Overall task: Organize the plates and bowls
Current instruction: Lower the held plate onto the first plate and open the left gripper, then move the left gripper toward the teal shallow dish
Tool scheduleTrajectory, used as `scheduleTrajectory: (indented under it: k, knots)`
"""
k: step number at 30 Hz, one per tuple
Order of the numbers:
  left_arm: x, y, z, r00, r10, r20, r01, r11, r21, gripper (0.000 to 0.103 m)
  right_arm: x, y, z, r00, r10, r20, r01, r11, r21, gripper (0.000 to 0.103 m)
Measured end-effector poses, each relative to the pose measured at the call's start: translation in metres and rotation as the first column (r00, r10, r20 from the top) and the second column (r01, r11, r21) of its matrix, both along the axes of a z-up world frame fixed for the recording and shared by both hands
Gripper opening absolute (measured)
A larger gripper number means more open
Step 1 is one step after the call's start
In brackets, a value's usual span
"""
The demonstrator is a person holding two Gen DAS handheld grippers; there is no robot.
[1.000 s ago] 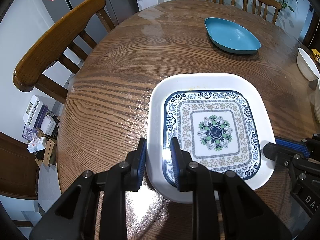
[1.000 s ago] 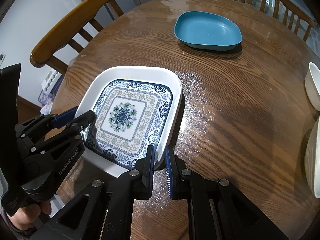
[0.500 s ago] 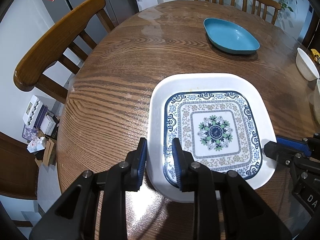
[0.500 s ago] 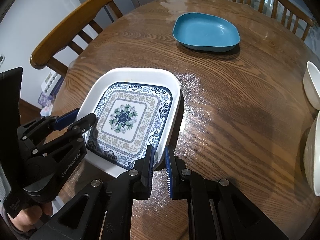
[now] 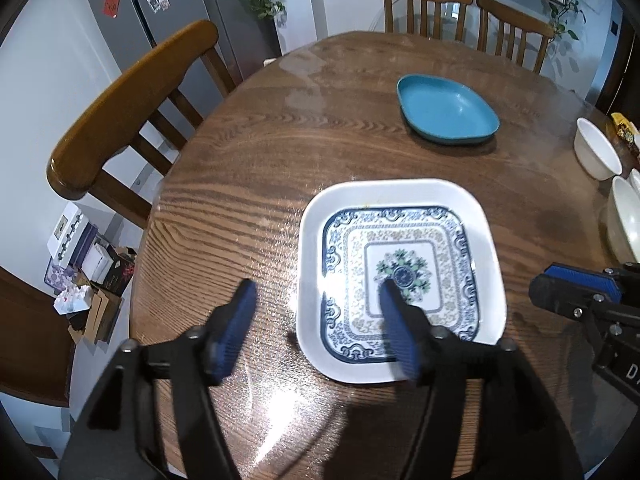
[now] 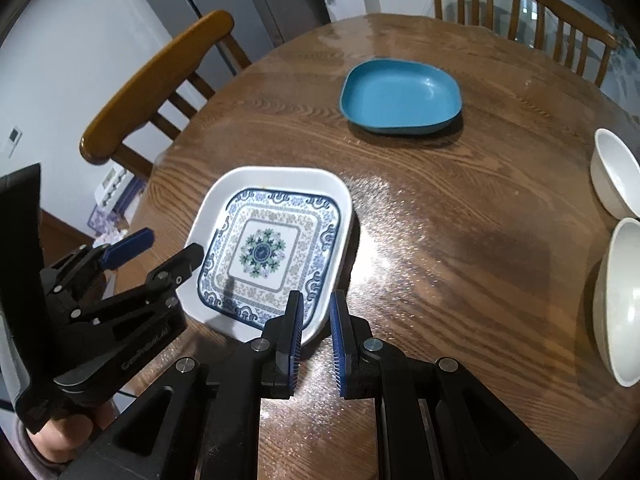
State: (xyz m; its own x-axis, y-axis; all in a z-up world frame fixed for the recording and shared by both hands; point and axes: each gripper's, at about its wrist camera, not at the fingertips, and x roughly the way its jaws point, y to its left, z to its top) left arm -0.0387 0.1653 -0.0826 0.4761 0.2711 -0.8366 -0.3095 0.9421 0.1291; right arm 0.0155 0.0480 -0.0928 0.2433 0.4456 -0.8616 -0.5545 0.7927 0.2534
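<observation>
A square white plate [image 5: 400, 276] [image 6: 268, 248] with a blue floral pattern lies flat on the round wooden table [image 5: 280, 140] [image 6: 460, 220]. My left gripper [image 5: 316, 304] [image 6: 160, 250] hovers over its left edge with its jaws opening wide. One finger is above the plate, the other above bare wood, and neither touches the rim. My right gripper [image 6: 316, 320] [image 5: 568, 288] hangs over the plate's near right corner, its jaws opening slightly. The rim shows in the narrow gap, and the pads stand off it. A teal dish [image 5: 448, 114] [image 6: 400, 96] sits farther back.
Two white bowls [image 6: 616, 172] [image 6: 620, 300] stand at the table's right edge, also seen from the left wrist [image 5: 596, 152]. A wooden chair [image 5: 128, 112] is at the left, and two more chairs [image 5: 468, 20] are behind. Boxes [image 5: 88, 276] clutter the floor.
The left jaws sprang wide off the plate's rim. The right jaws parted a little from the rim. Both grippers rose and drew back, leaving the plate flat on the table.
</observation>
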Motion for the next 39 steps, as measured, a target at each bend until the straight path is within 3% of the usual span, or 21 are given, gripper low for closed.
scheduleTrajectory:
  k: [1,3,6,11,13,19,29,34,39]
  knots:
    - [0.0,-0.001,0.003,1.0,-0.001,0.006,0.001,1.0,0.0,0.073,0.001,-0.004,0.002,1.0,-0.007,0.004,0.007,1.0,0.005,0.02]
    - [0.0,-0.003,0.008,1.0,-0.004,0.019,0.004,1.0,-0.002,0.079,0.003,-0.012,0.006,1.0,-0.024,0.008,0.024,0.999,0.023,0.037]
    - [0.001,-0.008,0.015,0.999,-0.015,0.03,0.015,1.0,-0.017,0.085,0.005,-0.026,0.01,0.999,-0.053,0.004,0.053,0.997,0.05,0.045]
    - [0.003,-0.022,0.026,0.998,-0.039,0.05,0.042,0.998,-0.048,0.09,0.009,-0.053,0.018,0.994,-0.111,0.008,0.11,0.99,0.085,0.045]
    - [0.005,-0.028,0.03,0.997,-0.054,0.057,0.057,0.997,-0.047,0.101,0.01,-0.063,0.022,0.991,-0.132,0.012,0.13,0.986,0.101,0.045]
    - [0.01,-0.053,0.051,0.989,-0.116,0.088,0.12,0.992,-0.035,0.102,0.012,-0.093,0.046,0.982,-0.183,0.05,0.174,0.974,0.147,0.046]
    - [0.023,-0.083,0.106,0.963,-0.21,0.172,0.202,0.977,0.062,0.102,0.016,-0.13,0.114,0.95,-0.239,0.201,0.199,0.96,0.197,0.046]
    - [0.036,-0.087,0.135,0.951,-0.224,0.212,0.201,0.971,0.126,0.102,0.026,-0.136,0.151,0.923,-0.255,0.287,0.207,0.96,0.186,0.046]
    - [0.053,-0.083,0.169,0.938,-0.222,0.267,0.181,0.969,0.169,0.102,0.04,-0.131,0.181,0.896,-0.265,0.357,0.213,0.961,0.178,0.053]
